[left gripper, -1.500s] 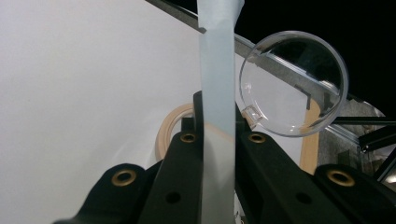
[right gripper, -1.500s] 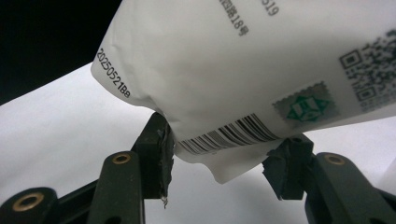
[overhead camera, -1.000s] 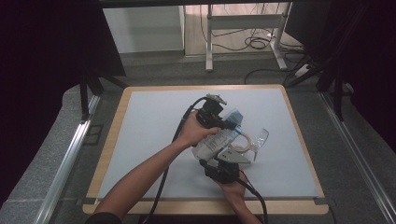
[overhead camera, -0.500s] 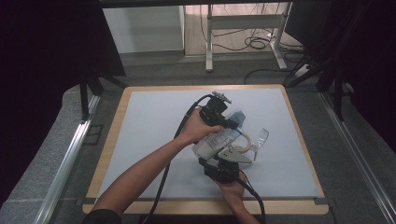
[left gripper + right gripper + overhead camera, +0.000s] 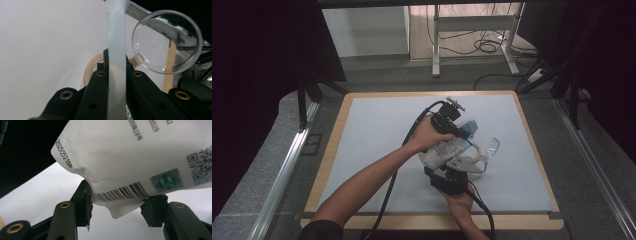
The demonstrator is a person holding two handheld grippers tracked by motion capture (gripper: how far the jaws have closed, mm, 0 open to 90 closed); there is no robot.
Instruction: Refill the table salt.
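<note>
Here, both claws share one white pouch held above the middle of the desk.

- Left claw: jaws fully closed, pinching the pouch's flat pale-blue top seal between them. The strip runs straight up out of the grip.
- Right claw: jaws about half open, pads pressing the pouch's lower corner at the barcode, the film creased between them.
- Clear round lid hangs just beside the seal, a beige ring below it; in the high view both belong to a clear container lying on the desk just under the pouch.

Risks, as I judge them:
- Right claw's hold is on a crumpled corner only; a pull could let the film slide out, and the pouch would swing from the seal.
- If the aim is to tear the top, pulling the hands apart unevenly may rip the pouch askew and spill the contents on the desk.
- Pouch sits close above the container; a slip or jerk could knock it or tip its lid.
</note>
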